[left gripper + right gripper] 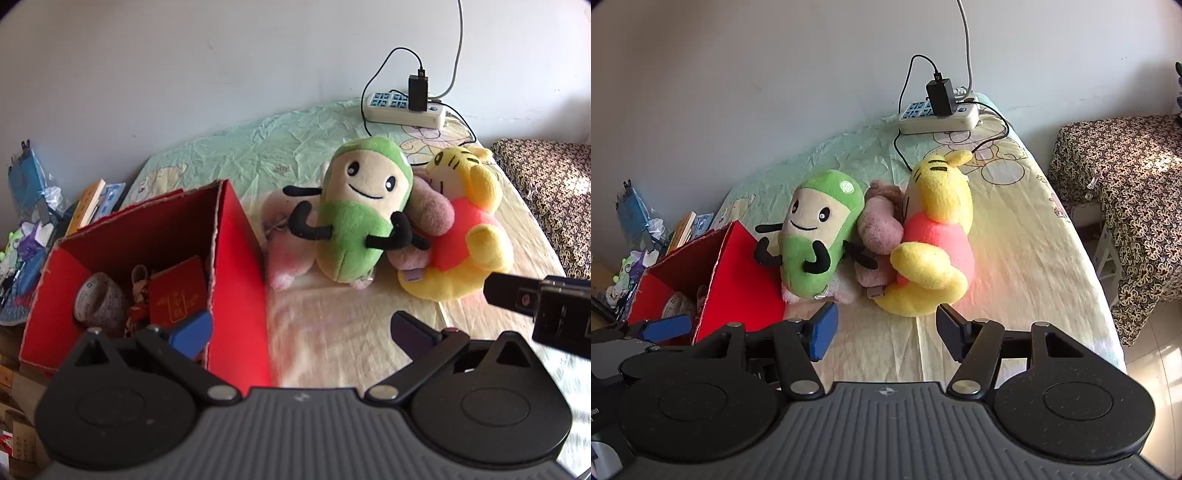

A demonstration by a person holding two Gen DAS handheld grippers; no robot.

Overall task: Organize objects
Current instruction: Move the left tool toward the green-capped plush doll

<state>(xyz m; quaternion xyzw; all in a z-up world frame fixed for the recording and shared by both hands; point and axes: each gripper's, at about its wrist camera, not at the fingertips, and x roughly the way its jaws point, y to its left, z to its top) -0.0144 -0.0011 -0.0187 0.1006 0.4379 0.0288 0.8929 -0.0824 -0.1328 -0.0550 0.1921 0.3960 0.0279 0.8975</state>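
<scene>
Red cardboard is forming an open-topped box (236,258) sitting at the left edge of the bed (332,332), already holding a roll of tape (98,302) and a red booklet (177,295). The left gripper (301,328) is hovering beside the box's near right corner, its jaws spread wide and holding nothing. Just right of the box, toward the middle of the bed, a green and cream plush toy (816,236) is lying propped on a pink plush (879,225), its long axis running from the box's corner up toward the wall, head farthest away, face turned upward. Touching that pile on the right, a yellow tiger plush (934,251) in a red shirt is lying with its head toward the wall and its legs nearest the camera. The right gripper (884,332) is waiting just short of the tiger's legs, jaws open wide and empty. These toys look light, soft and squashy, unlikely to slip or break; pinching the tiger across its plump middle or a leg would probably hold best. A white power strip (938,114) is resting at the bed's far edge.
</scene>
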